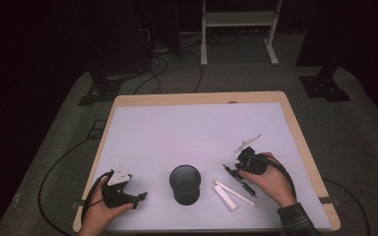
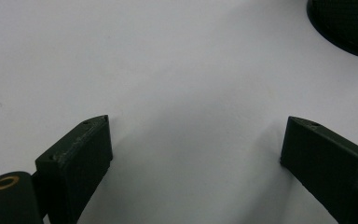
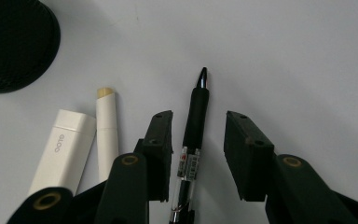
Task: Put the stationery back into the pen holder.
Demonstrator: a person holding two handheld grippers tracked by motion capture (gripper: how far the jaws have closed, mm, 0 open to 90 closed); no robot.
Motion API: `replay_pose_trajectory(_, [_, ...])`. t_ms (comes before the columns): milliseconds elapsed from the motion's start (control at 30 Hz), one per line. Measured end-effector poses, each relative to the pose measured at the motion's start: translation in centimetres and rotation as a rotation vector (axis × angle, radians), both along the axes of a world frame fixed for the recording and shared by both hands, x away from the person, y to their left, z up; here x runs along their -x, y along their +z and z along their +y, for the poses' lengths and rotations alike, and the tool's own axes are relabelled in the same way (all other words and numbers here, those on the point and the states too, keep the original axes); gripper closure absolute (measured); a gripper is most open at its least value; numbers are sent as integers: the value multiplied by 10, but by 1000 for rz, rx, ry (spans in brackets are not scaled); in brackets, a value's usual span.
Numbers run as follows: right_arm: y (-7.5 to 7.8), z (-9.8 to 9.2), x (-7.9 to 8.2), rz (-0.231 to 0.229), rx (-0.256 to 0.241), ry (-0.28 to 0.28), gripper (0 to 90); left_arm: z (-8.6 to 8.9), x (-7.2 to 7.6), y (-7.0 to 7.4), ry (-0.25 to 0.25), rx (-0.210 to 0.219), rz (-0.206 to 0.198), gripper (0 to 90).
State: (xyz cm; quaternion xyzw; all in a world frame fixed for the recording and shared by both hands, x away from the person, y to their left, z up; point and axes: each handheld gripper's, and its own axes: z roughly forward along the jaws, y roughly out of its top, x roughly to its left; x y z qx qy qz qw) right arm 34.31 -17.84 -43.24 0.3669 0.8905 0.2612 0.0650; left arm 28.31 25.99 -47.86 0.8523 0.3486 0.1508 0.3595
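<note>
Nearby, the black mesh cup (image 1: 184, 183) looks empty. The black pen (image 3: 192, 140) lies lengthwise between the right tongs' (image 3: 199, 122) released jaws, tip outward; the left tongs (image 2: 198, 126) gape.

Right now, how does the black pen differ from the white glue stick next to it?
The black pen is slim, dark and pointed; the white glue stick is broader, flat-ended and printed. The pen lies between the open jaws of the right gripper, while the glue stick lies outside them, beside a thin white tube. Both lie flat on the table.
</note>
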Motion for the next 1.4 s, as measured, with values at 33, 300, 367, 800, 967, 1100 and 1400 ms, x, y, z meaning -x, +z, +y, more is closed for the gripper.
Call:
replay_pose_trajectory(33, [0,1,-1,4,5,2,615,0,0,0,0,0,0,79])
replay_pose_trajectory(300, [1,8,-9,25,40,11,652,0,0,0,0,1,0,80])
replay_pose_trajectory(367, [0,12,-11,38,50,21,655,0,0,0,0,2,0,80])
replay_pose_trajectory(800, [-4,28,-22,90,112,15,705,0,0,0,1,2,1,80])
replay_pose_trajectory(967, [-5,34,-26,102,149,21,737,0,0,0,1,3,2,80])
replay_pose_trajectory(1100, [-5,38,-28,115,179,19,751,0,0,0,1,3,1,80])
replay_pose_trajectory(1400, [-8,45,-32,136,238,14,758,0,0,0,1,2,1,80])
